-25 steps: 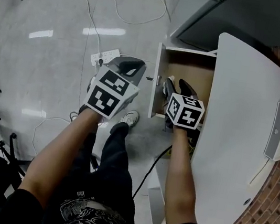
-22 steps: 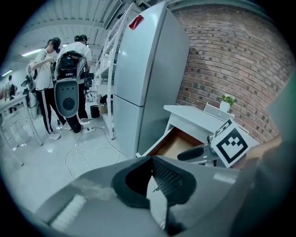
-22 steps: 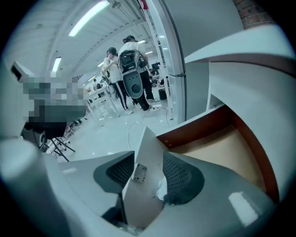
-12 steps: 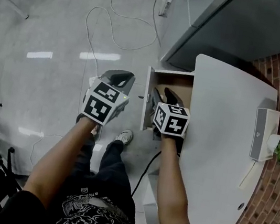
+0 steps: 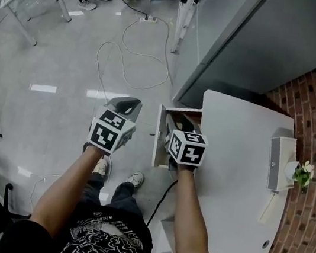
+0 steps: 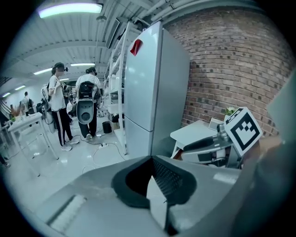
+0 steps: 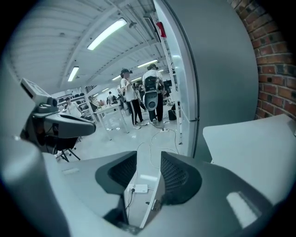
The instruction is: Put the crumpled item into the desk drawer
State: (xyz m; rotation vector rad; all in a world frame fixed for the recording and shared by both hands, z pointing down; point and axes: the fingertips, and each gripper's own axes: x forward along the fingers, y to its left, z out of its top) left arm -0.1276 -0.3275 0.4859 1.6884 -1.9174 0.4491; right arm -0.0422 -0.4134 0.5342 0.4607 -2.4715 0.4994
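Left tongs (image 6: 151, 159): tips were together, nothing held | Right tongs (image 7: 149, 158): were closing, gap remained, flat white drawer front (image 7: 149, 200) stood between them | white bench (image 5: 239, 178) lay right of both

Long ceiling lights (image 6: 69, 9) wash everything in an even, cool brightness and throw white glare patches onto the polished floor (image 5: 43, 88). The head view is crisp, with only soft shadows. Both gripper views bulge hard, straight lines curving toward a black round border, and my own fingers (image 6: 172, 178) near the lens look soft and hazy.
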